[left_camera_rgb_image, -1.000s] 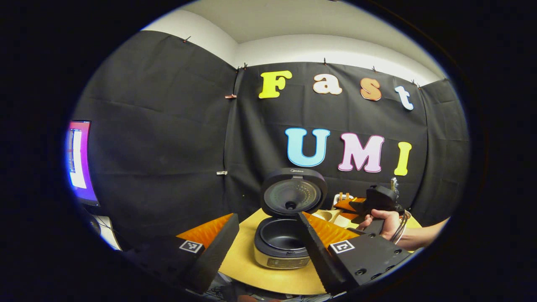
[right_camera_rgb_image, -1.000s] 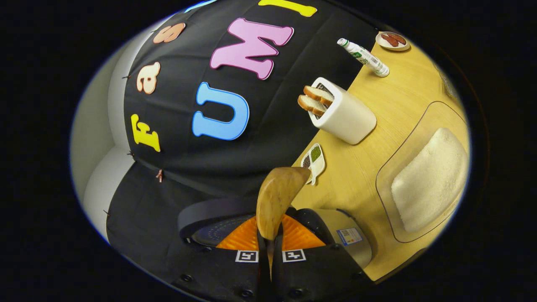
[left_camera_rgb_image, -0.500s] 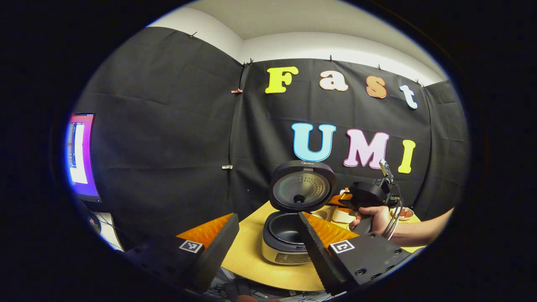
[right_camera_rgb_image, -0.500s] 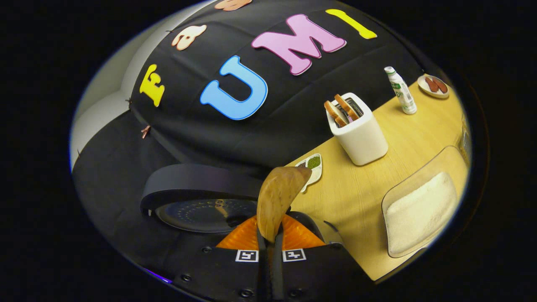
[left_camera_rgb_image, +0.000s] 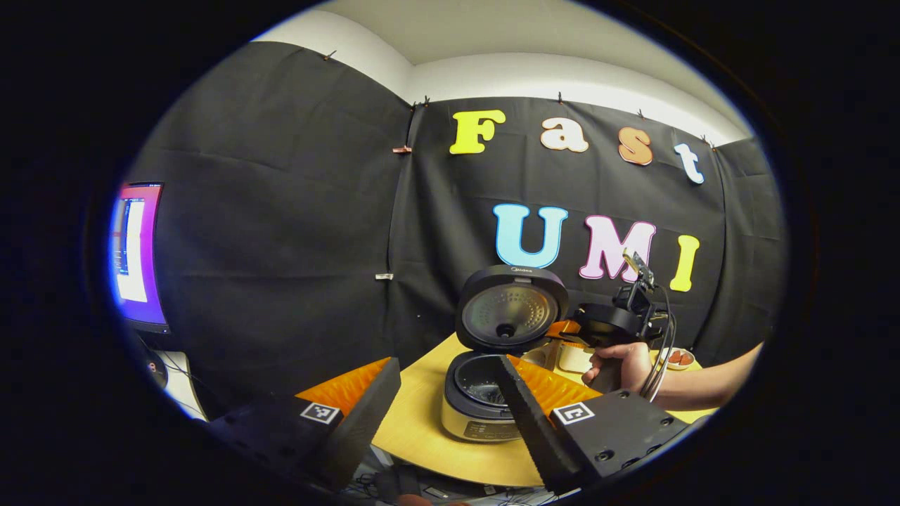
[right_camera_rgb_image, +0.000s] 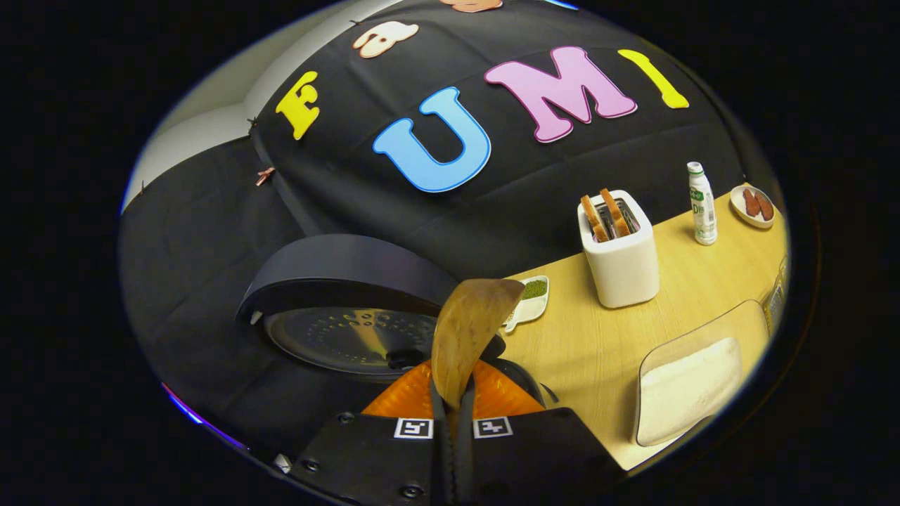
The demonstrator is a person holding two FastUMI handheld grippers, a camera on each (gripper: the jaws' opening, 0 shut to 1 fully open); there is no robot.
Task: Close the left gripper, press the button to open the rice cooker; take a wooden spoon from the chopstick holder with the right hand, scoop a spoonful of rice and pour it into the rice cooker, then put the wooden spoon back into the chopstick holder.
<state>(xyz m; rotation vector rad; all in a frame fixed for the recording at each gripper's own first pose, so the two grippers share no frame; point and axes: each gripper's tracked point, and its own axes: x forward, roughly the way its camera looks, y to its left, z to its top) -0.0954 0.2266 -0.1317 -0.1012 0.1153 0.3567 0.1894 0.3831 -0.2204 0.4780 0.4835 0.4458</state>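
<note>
the right hand-held gripper [right_camera_rgb_image: 453, 411] is clenched tight on the wooden spoon [right_camera_rgb_image: 465, 334], whose bowl sticks up in front of it. the left hand-held gripper [left_camera_rgb_image: 443, 393] has its fingers spread wide apart and grips nothing. just past it the rice cooker [left_camera_rgb_image: 485, 393] sits on the yellow surface [left_camera_rgb_image: 422, 414] with its lid [left_camera_rgb_image: 511, 308] up. farther right are the tray of rice [right_camera_rgb_image: 692, 390], a white toaster [right_camera_rgb_image: 619, 256] and a bottle [right_camera_rgb_image: 701, 204].
</note>
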